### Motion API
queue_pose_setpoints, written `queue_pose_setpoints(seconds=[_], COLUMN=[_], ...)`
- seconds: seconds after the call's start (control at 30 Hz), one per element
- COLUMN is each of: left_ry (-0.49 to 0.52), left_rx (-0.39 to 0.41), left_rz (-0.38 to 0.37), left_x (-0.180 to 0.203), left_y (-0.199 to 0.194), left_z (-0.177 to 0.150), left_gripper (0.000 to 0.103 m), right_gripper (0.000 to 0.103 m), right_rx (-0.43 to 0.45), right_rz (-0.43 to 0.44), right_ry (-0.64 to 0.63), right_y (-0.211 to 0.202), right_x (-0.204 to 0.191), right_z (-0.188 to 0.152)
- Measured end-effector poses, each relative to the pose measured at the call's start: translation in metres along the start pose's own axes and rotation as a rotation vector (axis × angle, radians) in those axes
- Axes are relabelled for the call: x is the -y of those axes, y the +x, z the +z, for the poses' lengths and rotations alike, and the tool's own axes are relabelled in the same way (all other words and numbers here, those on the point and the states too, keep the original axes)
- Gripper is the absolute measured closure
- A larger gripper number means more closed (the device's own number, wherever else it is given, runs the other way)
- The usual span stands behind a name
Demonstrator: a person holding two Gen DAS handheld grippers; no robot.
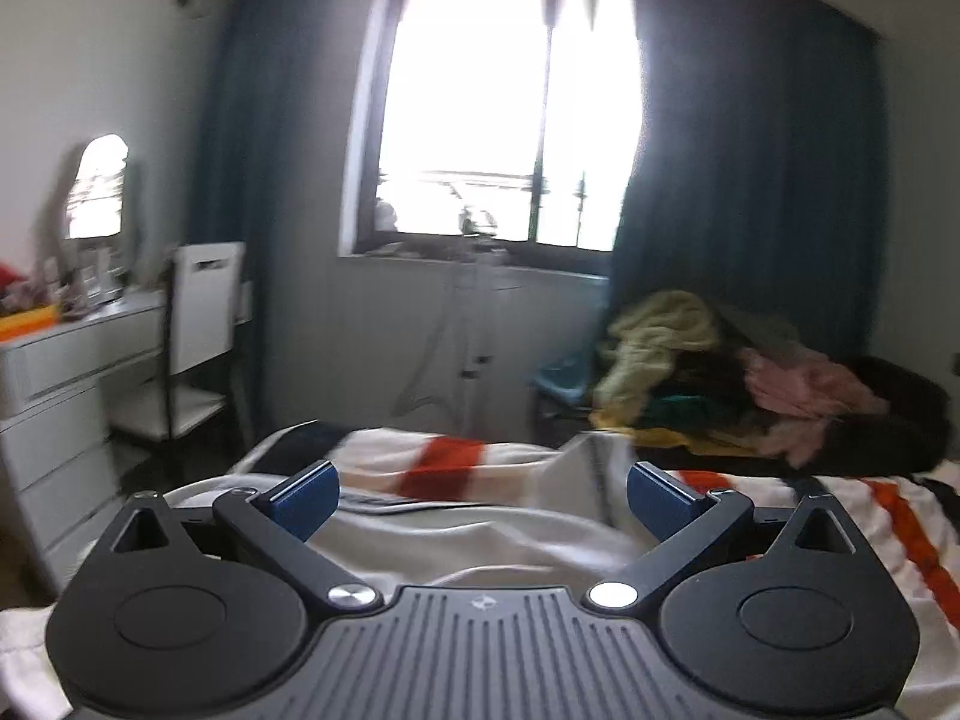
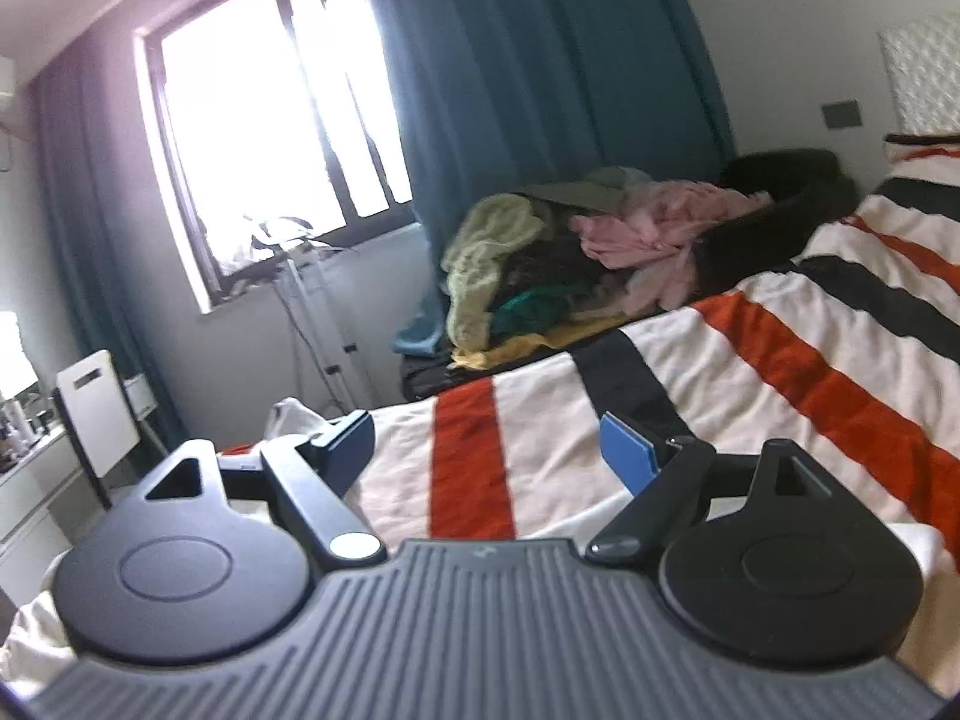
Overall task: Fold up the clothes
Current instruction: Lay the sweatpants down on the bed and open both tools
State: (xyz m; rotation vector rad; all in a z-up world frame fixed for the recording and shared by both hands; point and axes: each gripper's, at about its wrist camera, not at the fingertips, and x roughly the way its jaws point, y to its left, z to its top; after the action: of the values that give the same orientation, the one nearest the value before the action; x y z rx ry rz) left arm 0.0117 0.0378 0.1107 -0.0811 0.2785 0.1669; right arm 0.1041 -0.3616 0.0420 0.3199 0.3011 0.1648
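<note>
Both tongs are being held apart, nothing gripped: left gripper (image 1: pixel 483 495) over a cream garment (image 1: pixel 480 534), right gripper (image 2: pixel 486 450) over the striped blanket (image 2: pixel 780 360); clothes pile (image 2: pixel 570 252) being left beyond

Blurred, cropped bedroom views from my two wrist cameras.
The clothes pile (image 1: pixel 738 384) is smeared in my left view, single garments unreadable. The pale garment (image 1: pixel 480 534) near the camera is partly hidden by the gripper body. The dresser (image 1: pixel 66 372) clutter at far left is too blurred to name. The striped blanket (image 2: pixel 780 372) is cropped at right.
</note>
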Motion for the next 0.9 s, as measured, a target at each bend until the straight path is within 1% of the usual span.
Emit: queue_pose_setpoints(seconds=[0.07, 0.1, 0.2, 0.27, 0.33, 0.4, 0.5, 0.7, 0.77, 0.9], left_ry=[0.02, 0.021, 0.029, 0.048, 0.069, 0.09, 0.106, 0.065, 0.045, 0.028], left_rx=[-0.011, -0.009, 0.002, -0.002, -0.028, -0.028, -0.072, -0.12, -0.132, -0.129], left_rz=[-0.053, -0.066, -0.072, -0.067, -0.09, -0.111, -0.116, -0.126, -0.129, -0.127], left_x=[0.021, 0.03, 0.045, 0.055, 0.06, 0.056, 0.049, 0.032, 0.027, 0.02], left_y=[0.01, 0.015, 0.032, 0.041, 0.047, 0.05, 0.061, 0.071, 0.067, 0.056], left_z=[-0.003, -0.008, -0.034, -0.053, -0.071, -0.086, -0.1, -0.111, -0.11, -0.107], left_gripper=[0.0, 0.0, 0.0, 0.0, 0.0, 0.0, 0.0, 0.0, 0.0, 0.0], right_gripper=[0.019, 0.019, 0.019, 0.019, 0.019, 0.019, 0.019, 0.019, 0.019, 0.019], right_rx=[-0.006, -0.009, -0.022, -0.009, 0.011, 0.019, -0.009, -0.067, -0.077, -0.083], right_rz=[0.007, 0.011, 0.042, 0.044, 0.04, 0.045, 0.056, 0.077, 0.074, 0.063], right_ry=[-0.008, -0.012, -0.012, -0.058, -0.115, -0.147, -0.164, -0.178, -0.18, -0.208], right_y=[0.0, 0.0, 0.004, 0.007, 0.01, 0.016, 0.028, 0.037, 0.037, 0.037], right_x=[-0.005, -0.007, -0.01, -0.017, -0.025, -0.034, -0.047, -0.061, -0.062, -0.065], right_z=[-0.004, -0.006, -0.016, -0.025, -0.033, -0.041, -0.051, -0.06, -0.06, -0.062])
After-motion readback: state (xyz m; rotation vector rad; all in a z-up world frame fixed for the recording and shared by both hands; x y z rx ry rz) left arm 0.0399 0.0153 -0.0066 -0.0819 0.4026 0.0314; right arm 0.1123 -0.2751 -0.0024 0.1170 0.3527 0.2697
